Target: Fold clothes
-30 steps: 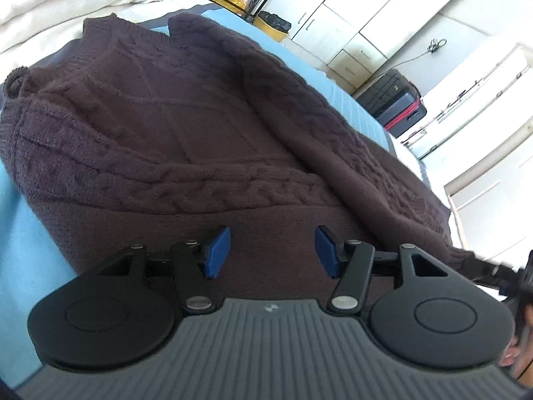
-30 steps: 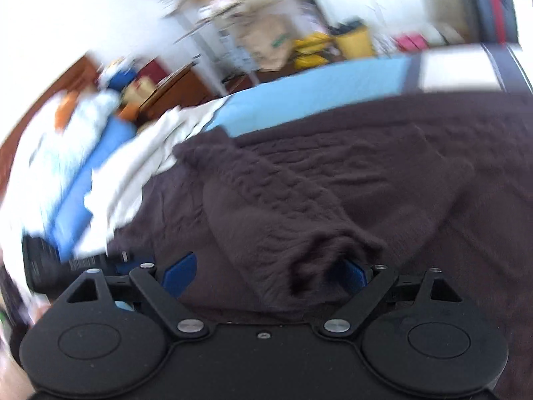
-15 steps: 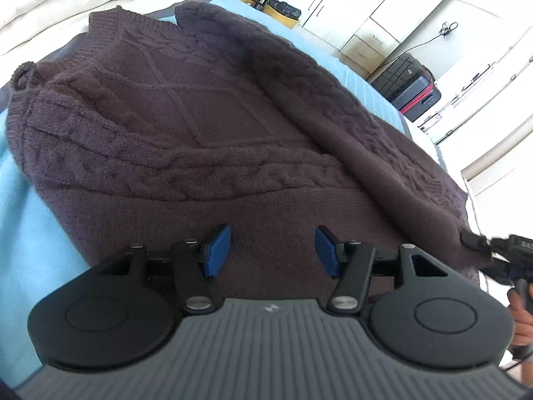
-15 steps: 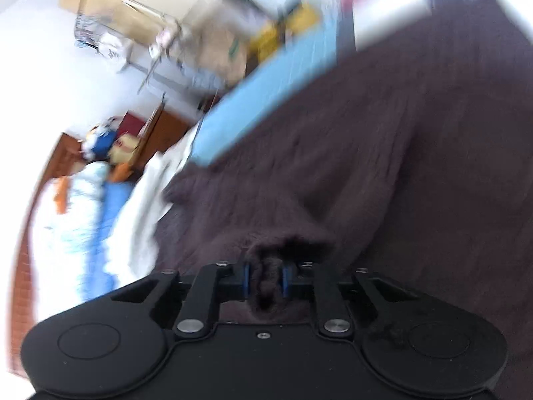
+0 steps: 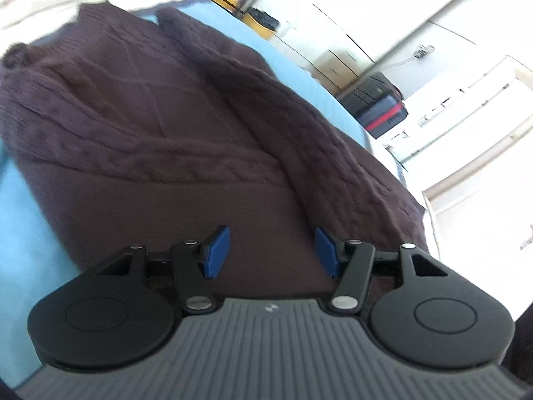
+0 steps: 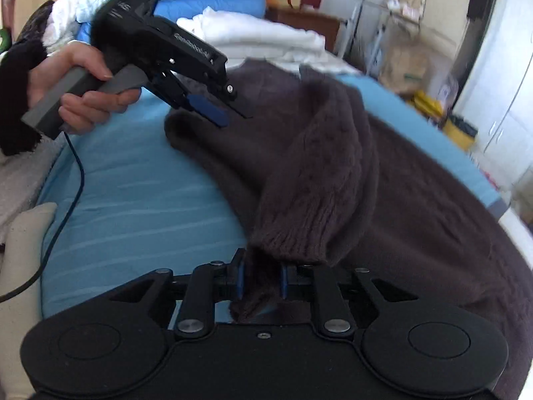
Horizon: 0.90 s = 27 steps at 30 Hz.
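Low in the frame, the right gripper [image 6: 260, 281] pinches the brown sweater's [image 6: 416, 200] sleeve cuff [image 6: 289, 240] between nearly closed fingers; the left gripper [image 5: 272, 250] hovers wide open, empty, above the hem.

The dark brown cable-knit sweater [image 5: 160, 126] shows braided ribs and diamond lines. It lies on a light blue sheet [image 6: 140, 193], seemingly faintly striped. Both black grippers carry blue fingers [image 5: 218, 251].

The left gripper [image 5: 272, 250] has its jaws wide apart, with nothing between them. The right gripper [image 6: 260, 278] has its jaws closed tight on the sweater cuff [image 6: 286, 243].
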Motion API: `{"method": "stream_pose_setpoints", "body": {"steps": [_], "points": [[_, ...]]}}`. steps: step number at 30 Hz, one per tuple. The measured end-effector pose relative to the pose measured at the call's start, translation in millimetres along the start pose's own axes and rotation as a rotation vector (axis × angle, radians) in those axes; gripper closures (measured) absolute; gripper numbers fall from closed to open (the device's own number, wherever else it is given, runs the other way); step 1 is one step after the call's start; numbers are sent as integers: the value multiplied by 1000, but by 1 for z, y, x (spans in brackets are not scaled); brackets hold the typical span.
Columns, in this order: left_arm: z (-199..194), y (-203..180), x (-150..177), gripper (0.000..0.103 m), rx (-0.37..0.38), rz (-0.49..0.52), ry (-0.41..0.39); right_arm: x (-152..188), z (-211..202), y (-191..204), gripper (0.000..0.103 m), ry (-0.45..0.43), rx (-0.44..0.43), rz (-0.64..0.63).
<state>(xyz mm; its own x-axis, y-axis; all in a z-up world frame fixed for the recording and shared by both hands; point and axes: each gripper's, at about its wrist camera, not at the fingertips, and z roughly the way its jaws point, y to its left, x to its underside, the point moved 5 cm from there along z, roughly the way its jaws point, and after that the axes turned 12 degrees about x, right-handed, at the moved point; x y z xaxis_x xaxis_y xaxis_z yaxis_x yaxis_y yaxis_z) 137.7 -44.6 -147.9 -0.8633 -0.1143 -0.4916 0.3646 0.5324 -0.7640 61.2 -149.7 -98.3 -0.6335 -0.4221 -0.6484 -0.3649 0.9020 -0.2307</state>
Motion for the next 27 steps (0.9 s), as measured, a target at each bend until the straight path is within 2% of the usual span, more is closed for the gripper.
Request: {"method": "stream_pose_setpoints", "body": {"steps": [2, 4, 6, 8, 10, 12, 14, 18, 23, 24, 27], "points": [[3, -10, 2, 47, 48, 9, 0, -3, -2, 0, 78, -4, -40, 12], [4, -20, 5, 47, 94, 24, -3, -2, -11, 5, 78, -49, -72, -40], [4, -29, 9, 43, 124, 43, -7, 2, -12, 15, 78, -38, -117, -106], [7, -36, 13, 41, 138, 63, -4, 10, -3, 29, 79, 21, -188, -143], [14, -43, 19, 37, 122, 86, 9, 16, 9, 36, 79, 88, -218, -150], [22, -47, 26, 34, 51, 108, 28, 22, 19, 39, 79, 150, -214, -158], [27, -43, 35, 34, 32, 86, 42, 19, 14, 34, 78, 138, -203, -146], [27, -34, 35, 33, 80, -9, 37, 4, -15, 6, 73, 42, -254, -17], [25, -31, 29, 33, 74, -26, 36, -14, -39, -32, 64, -115, -329, 253], [24, -32, 28, 33, 79, -23, 39, -17, -38, -37, 61, -128, -350, 304], [24, -34, 27, 33, 96, -15, 48, -20, -32, -45, 60, -127, -363, 428]]}}
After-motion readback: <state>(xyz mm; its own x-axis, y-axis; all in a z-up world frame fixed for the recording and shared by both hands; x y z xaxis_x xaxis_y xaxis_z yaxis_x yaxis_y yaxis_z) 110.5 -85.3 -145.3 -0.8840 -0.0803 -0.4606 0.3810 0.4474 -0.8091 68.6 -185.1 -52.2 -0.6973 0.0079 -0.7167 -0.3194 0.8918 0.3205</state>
